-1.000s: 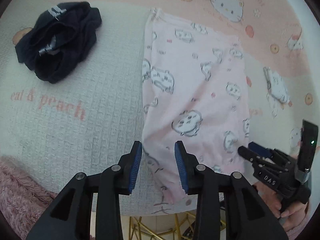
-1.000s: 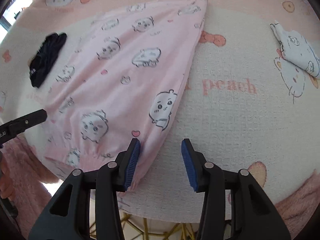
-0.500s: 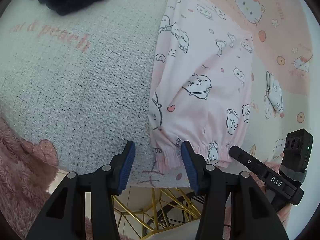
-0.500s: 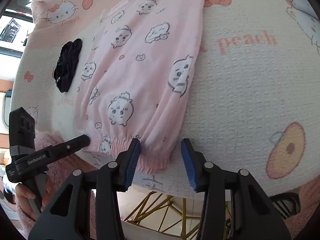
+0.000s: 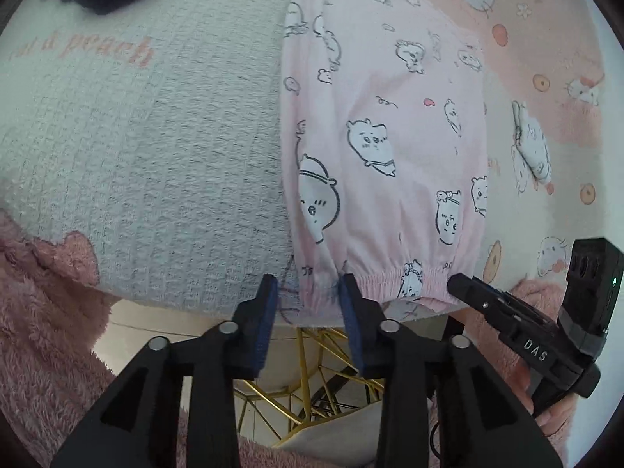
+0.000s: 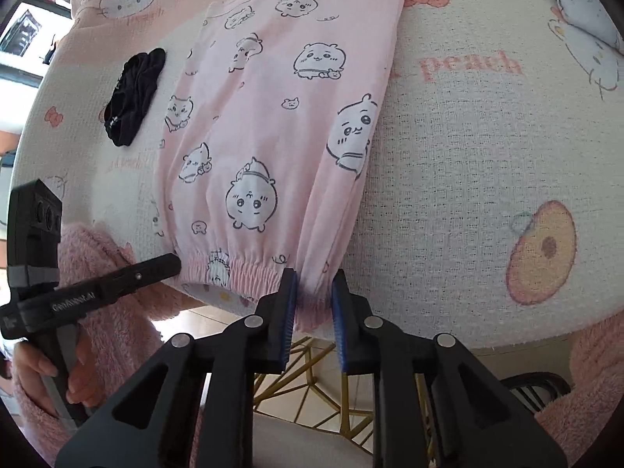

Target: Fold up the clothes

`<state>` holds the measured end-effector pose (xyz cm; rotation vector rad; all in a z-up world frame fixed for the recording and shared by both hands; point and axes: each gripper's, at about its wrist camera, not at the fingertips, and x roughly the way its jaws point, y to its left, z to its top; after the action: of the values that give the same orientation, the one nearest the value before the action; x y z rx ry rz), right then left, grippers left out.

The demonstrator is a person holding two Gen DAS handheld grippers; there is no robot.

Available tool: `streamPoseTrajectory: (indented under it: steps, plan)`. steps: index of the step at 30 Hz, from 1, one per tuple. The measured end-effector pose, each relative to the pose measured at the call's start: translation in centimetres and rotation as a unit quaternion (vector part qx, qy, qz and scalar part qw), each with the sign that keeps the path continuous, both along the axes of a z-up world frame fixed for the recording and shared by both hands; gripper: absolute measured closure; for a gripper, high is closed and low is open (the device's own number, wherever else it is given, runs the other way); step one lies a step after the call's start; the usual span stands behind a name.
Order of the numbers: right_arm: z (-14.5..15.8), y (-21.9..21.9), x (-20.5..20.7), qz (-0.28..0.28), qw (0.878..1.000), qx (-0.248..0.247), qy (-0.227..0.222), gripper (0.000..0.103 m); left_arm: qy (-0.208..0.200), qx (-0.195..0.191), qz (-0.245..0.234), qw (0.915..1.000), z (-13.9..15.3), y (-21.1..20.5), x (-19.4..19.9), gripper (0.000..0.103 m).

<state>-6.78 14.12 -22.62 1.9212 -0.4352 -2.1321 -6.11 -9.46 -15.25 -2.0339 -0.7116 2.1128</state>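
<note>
Pink pyjama garment flat at the counter's near edge, elastic hem overhanging.
Light, limp, bunches easily; take it at the gathered hem corners. Left claw and right claw both closing, a corner between each, not yet pinched.

I see a cartoon-printed waffle blanket covering the surface, gold wire legs below its edge.
</note>
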Motion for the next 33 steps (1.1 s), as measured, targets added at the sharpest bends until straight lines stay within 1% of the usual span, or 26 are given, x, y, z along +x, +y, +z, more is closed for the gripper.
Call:
streamPoseTrajectory:
  steps: [1, 2, 5, 6, 7, 8, 10, 12, 13, 15, 16, 17, 18, 19, 20, 23, 26, 28, 29, 30, 31, 32, 33]
  plan:
    - [0.5, 0.3, 0.6, 0.008, 1.000, 0.011, 0.001, 0.081, 0.010, -0.006, 0.005, 0.9999, 0.8, -0.6, 0.0, 0.066]
    - [1.1, 0.4, 0.6, 0.008, 1.000, 0.019, 0.010, 0.081, 0.021, -0.015, 0.008, 0.9996, 1.6, -1.1, -0.1, 0.066]
    - [3.2, 0.5, -0.2, 0.002, 0.998, 0.043, 0.052, 0.078, 0.076, -0.063, -0.029, 0.9946, 3.9, -1.0, -2.5, 0.066]
    - [3.8, 0.6, -0.9, -0.002, 0.997, 0.047, 0.065, 0.074, 0.092, -0.070, -0.043, 0.9924, 4.3, -0.6, -3.7, 0.066]
    - [4.2, 0.7, -1.7, -0.003, 0.996, 0.049, 0.075, 0.074, 0.107, -0.074, -0.057, 0.9899, 4.6, -0.2, -5.0, 0.066]
    - [4.5, 1.3, -2.4, 0.000, 0.995, 0.053, 0.082, 0.074, 0.125, -0.076, -0.071, 0.9867, 4.7, 0.8, -7.4, 0.066]
    - [3.8, 0.4, -4.9, 0.012, 0.993, 0.078, 0.089, 0.074, 0.158, -0.081, -0.086, 0.9804, 4.8, 2.3, -10.2, 0.066]
    - [3.0, 0.5, -6.9, 0.030, 0.990, 0.095, 0.096, 0.074, 0.160, -0.065, -0.124, 0.9773, 3.3, 4.2, -12.4, 0.066]
    - [2.2, 0.1, -7.8, 0.039, 0.990, 0.097, 0.095, 0.074, 0.154, -0.070, -0.143, 0.9750, 2.3, 5.8, -13.9, 0.066]
    - [-0.3, -1.3, -9.6, 0.059, 0.989, 0.116, 0.068, 0.074, 0.143, -0.110, -0.176, 0.9677, 0.8, 6.4, -14.4, 0.066]
    - [-1.0, -1.2, -9.7, 0.067, 0.988, 0.126, 0.062, 0.074, 0.137, -0.132, -0.186, 0.9638, 0.2, 6.1, -14.4, 0.066]
    - [-0.7, -0.9, -9.6, 0.072, 0.988, 0.120, 0.071, 0.074, 0.135, -0.150, -0.182, 0.9624, 0.0, 5.7, -14.3, 0.066]
    - [-0.6, -0.5, -9.3, 0.075, 0.987, 0.126, 0.065, 0.074, 0.133, -0.166, -0.174, 0.9615, 0.0, 5.1, -14.3, 0.067]
    - [-0.6, 0.2, -9.0, 0.072, 0.986, 0.142, 0.054, 0.073, 0.124, -0.191, -0.167, 0.9593, 0.1, 4.6, -14.2, 0.066]
    - [-0.7, 1.2, -8.6, 0.061, 0.985, 0.152, 0.045, 0.073, 0.126, -0.188, -0.160, 0.9608, 0.6, 4.1, -14.2, 0.066]
    - [-0.5, 4.0, -8.4, 0.029, 0.991, 0.123, 0.030, 0.073, 0.143, -0.148, -0.141, 0.9684, 2.1, 2.9, -14.6, 0.066]
    - [1.0, 3.7, -10.8, 0.023, 0.990, 0.124, 0.062, 0.072, 0.172, -0.121, -0.149, 0.9663, 2.4, 3.8, -16.9, 0.066]
    - [1.4, 2.3, -13.1, 0.026, 0.990, 0.114, 0.082, 0.072, 0.196, -0.076, -0.148, 0.9665, 1.9, 4.2, -18.3, 0.066]
    - [1.0, 1.3, -14.1, 0.034, 0.990, 0.107, 0.087, 0.072, 0.193, -0.060, -0.146, 0.9684, 1.3, 3.9, -18.8, 0.066]
    - [-0.1, 0.4, -14.8, 0.050, 0.991, 0.096, 0.079, 0.072, 0.186, -0.046, -0.144, 0.9709, 0.5, 3.5, -19.3, 0.066]
    - [-0.3, -0.3, -14.7, 0.072, 0.987, 0.115, 0.083, 0.072, 0.182, -0.060, -0.151, 0.9699, 0.0, 3.3, -19.5, 0.072]
    - [-0.6, -0.9, -14.6, 0.094, 0.983, 0.134, 0.087, 0.072, 0.179, -0.081, -0.159, 0.9675, -0.4, 3.1, -19.7, 0.082]
    - [-0.8, -1.5, -14.5, 0.116, 0.977, 0.153, 0.092, 0.072, 0.175, -0.100, -0.160, 0.9663, -0.3, 2.2, -19.7, 0.086]
